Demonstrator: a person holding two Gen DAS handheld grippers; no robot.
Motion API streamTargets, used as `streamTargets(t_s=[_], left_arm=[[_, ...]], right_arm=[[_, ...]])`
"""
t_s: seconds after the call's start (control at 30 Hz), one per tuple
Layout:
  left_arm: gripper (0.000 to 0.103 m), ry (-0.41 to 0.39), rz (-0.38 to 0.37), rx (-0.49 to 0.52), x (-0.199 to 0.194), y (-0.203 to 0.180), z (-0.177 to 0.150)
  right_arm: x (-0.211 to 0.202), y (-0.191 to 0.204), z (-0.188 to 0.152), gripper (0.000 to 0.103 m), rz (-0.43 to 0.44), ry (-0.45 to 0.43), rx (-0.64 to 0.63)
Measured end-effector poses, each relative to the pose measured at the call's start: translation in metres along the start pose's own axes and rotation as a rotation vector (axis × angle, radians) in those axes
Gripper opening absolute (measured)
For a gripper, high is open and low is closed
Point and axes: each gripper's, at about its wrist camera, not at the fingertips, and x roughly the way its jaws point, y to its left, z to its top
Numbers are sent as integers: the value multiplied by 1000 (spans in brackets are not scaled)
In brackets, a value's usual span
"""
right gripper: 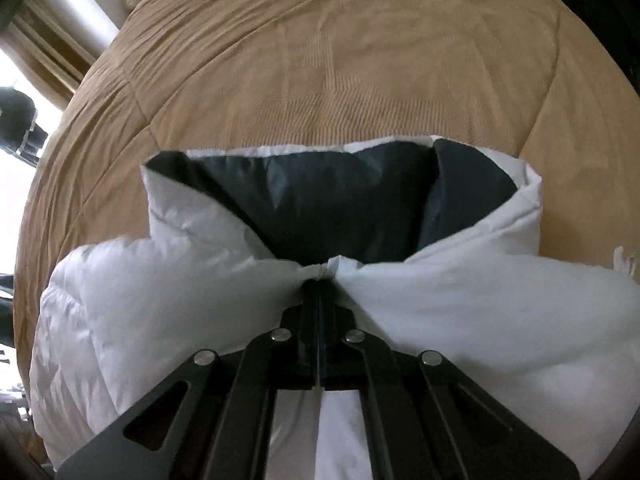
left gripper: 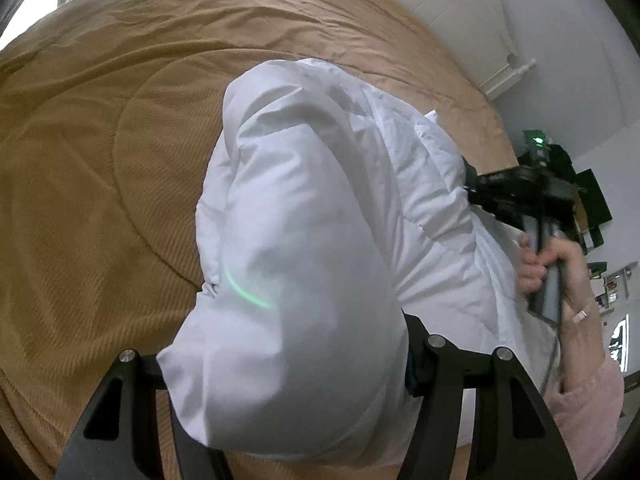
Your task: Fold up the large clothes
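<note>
A tan quilted bedspread covers the bed beside white walls.

A tan ribbed bedspread is lying creased across the bed, its stitched curves showing. Behind it, a white wall is catching daylight, while beige curtains are hanging beside a bright window.

The puffy white jacket hides the left gripper's jaws and fingertips.
</note>
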Motion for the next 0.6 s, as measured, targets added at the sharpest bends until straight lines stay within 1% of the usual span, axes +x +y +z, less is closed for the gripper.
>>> streamTargets(t_s=[0.03,0.1,0.13,0.17,0.2,0.23,0.33,0.43,0.5,0.57,0.6], left_arm=[[62,-2,2,3,0,-1,-2],[62,-4,3,6,-1,-3,-2],[62,-5,3,8,-2,-3,-2],[62,-6,3,8,-2,-4,-3],[62,-7,2,9,-3,-5,-3],[62,-6,1,11,-3,-5,-4],[62,-8,0,17,-5,-5,-7],[62,-10,2,21,-7,-5,-8],[62,-9,2,23,-6,-7,-8],[62,-6,-5,30,-7,-7,-11],[62,-5,-13,34,-6,-8,-9]], right_arm=[[-6,-1,-5,0,10,2,10],[-20,1,-31,1,46,17,15],[-26,6,-47,3,57,28,4],[-32,7,-69,3,77,53,-8],[-36,5,-82,3,90,68,-6],[-41,2,-106,3,117,93,5],[-69,-2,-159,3,132,87,4],[-93,-2,-204,3,176,123,11],[-96,-5,-222,3,200,143,15],[-90,-3,-240,3,181,145,-6],[-79,-2,-245,3,160,140,-22]])
